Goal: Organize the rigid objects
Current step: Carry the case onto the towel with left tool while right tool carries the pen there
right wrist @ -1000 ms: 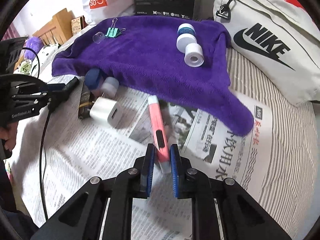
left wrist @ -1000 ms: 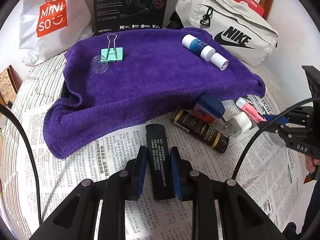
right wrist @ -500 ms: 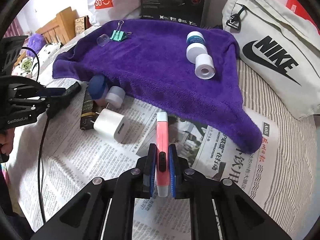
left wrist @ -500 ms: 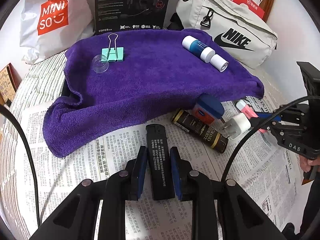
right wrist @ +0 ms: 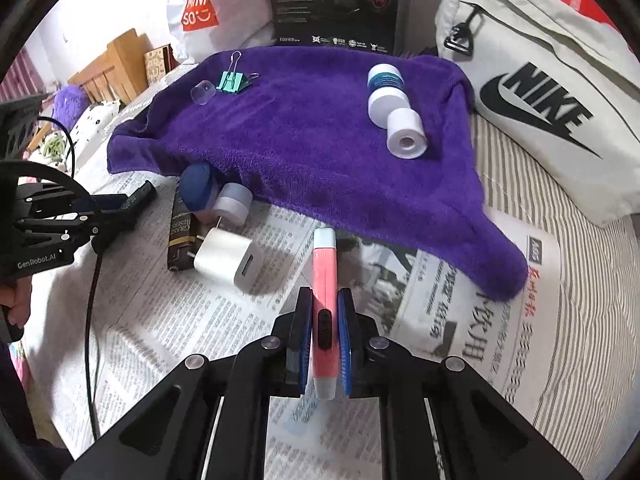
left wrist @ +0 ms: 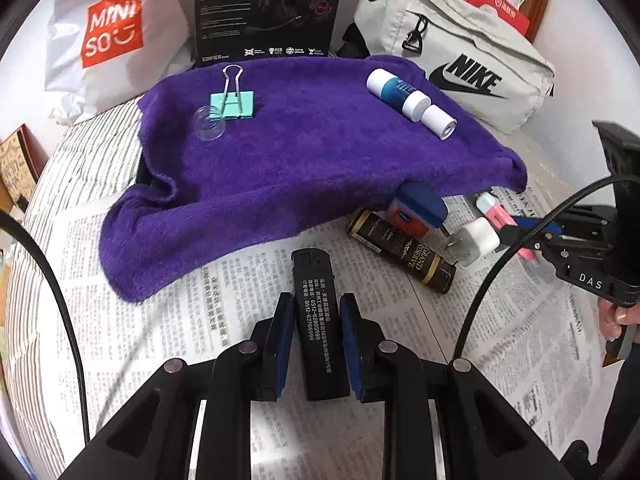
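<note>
My left gripper [left wrist: 316, 308] is shut on a black lighter [left wrist: 314, 312] just above the newspaper, near the front edge of the purple towel [left wrist: 304, 160]. My right gripper [right wrist: 325, 308] is shut on a pink utility knife [right wrist: 325, 276], lifted a little above the newspaper. On the towel lie a teal binder clip [left wrist: 233, 103], a clear cap [left wrist: 208, 124], a blue-and-white tube [left wrist: 396, 90] and a white roll [left wrist: 439, 122]. A white charger plug [right wrist: 228, 258], a dark "Grand Reserve" box [left wrist: 402, 256] and a blue-capped jar [left wrist: 418, 210] lie at the towel's edge.
A white Nike bag [right wrist: 540, 92] lies at the right, a black box [left wrist: 266, 8] and a Miniso bag [left wrist: 112, 32] at the back. Newspaper [right wrist: 460, 320] covers the striped bedding in front of the towel. Each gripper's cable trails over the paper.
My right gripper closed on the pink knife and lifted it off the newspaper, turning it straight. My left gripper stayed shut on the lighter and barely moved.
</note>
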A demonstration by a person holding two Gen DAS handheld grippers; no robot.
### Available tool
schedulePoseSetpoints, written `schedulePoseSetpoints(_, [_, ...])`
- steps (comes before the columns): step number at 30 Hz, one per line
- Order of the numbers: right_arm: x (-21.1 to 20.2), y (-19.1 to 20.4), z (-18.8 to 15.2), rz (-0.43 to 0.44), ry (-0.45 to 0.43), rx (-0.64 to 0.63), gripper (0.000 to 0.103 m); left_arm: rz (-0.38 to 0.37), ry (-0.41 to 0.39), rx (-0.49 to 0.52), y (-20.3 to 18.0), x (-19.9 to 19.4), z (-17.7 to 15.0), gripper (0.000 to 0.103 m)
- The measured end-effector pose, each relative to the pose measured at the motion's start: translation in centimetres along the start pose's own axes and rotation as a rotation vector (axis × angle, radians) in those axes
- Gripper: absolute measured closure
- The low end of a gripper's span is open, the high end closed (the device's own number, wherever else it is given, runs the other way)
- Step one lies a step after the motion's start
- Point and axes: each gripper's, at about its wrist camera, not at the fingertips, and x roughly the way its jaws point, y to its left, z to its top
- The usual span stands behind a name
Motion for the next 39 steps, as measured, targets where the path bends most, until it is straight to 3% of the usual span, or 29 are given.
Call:
schedulePoseSetpoints(15, [-2.3, -1.6, -0.9, 0.0, -0.017, 0.087, 0.091, -0.019, -0.056, 0.001, 0.4, -3.1, 0.9, 0.08])
schedulePoseSetpoints(28, [-4.3, -2.3, 2.5, 0.021, -0.086, 0.104, 0.091, -0.012, -0.074, 0.005, 1.2, -3.8, 3.2, 0.08])
schedulePoseSetpoints(39, [-2.6, -3.5, 6.1, 0.006, -0.079, 0.083, 0.091, 0.008, -0.07, 0.019, 3.0, -3.2, 6.4, 0.08])
